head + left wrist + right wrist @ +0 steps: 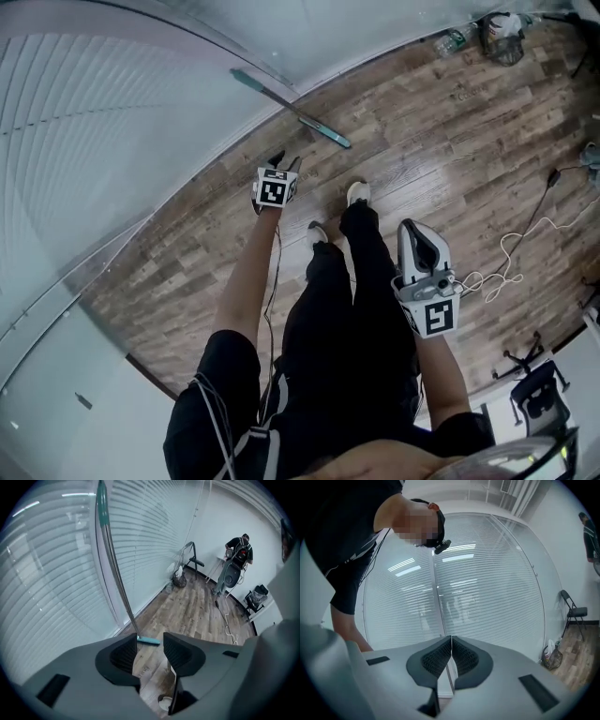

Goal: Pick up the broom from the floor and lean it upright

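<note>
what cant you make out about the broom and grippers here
- Broom handle top: left gripper view, cut off by the picture's top edge.
- Broom head's left end: left gripper view, behind the left gripper, whose jaws stand apart with nothing between them.
- Where the handle touches the blinds: head view, too small to tell.
- Broom in the right gripper view: out of frame, with only blinds beyond the shut right gripper.

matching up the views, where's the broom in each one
head view: broom upper centre, leaning by the blinds.
left gripper view: broom left of centre, handle rising from the floor.
right gripper view: not in it.
shared landmark: the blinds.
</note>
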A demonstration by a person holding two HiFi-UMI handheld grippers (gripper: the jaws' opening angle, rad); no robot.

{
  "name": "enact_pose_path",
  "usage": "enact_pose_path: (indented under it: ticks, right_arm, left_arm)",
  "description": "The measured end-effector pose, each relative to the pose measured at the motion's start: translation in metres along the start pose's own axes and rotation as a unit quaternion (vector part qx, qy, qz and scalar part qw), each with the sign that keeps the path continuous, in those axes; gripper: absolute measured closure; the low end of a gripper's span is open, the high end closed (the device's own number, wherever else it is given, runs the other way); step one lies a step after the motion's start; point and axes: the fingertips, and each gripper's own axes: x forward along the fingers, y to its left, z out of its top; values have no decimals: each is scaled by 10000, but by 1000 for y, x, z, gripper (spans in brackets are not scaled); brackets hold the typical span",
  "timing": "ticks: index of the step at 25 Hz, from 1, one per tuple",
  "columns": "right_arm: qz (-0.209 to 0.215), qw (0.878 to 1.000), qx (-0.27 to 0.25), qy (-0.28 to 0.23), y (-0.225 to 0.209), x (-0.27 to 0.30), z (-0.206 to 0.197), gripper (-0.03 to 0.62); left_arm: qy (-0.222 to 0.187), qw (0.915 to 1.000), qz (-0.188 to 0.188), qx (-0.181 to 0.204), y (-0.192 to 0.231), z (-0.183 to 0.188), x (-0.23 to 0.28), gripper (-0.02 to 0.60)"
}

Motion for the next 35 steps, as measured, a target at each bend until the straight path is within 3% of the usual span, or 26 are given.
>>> enact_pose_path:
  ticks: [6,11,17,21,24,29,32,35]
  right_arm:
    - [-7,9998,-110,-179,42,-30,54,576]
    - [201,9995,-24,-255,94,-50,88,576]
    - [717,9967,-175,-327,168,-62,131,576]
    - [956,9943,-288,-384,203,-52,159,576]
    - [1127,9926,-261,-372,227,-47,171,576]
    - [1254,9905,309,-480,256,-39,183,576]
    - [1299,9905,226,-388,268,-33,182,576]
    - [1296,9912,42,-280,278,-37,184,576]
  left_arm:
    - [-815,9955,-244,-415,-40,-10,-115,397]
    - [-1845,9786,-672,-614,-84,-13,-234,399]
    - [-2681,9619,-464,-279,-114,-21,-380,401]
    - [-3306,9425,-371,-322,-125,-10,-454,460]
    - [-3695,9274,-394,-429,-136,-5,-491,547]
    - [-4372,8989,-142,-239,-146,4,-544,555]
    - [-4614,8871,65,-123,-142,9,-566,557]
    - [-4758,8785,260,-351,-137,9,-584,557]
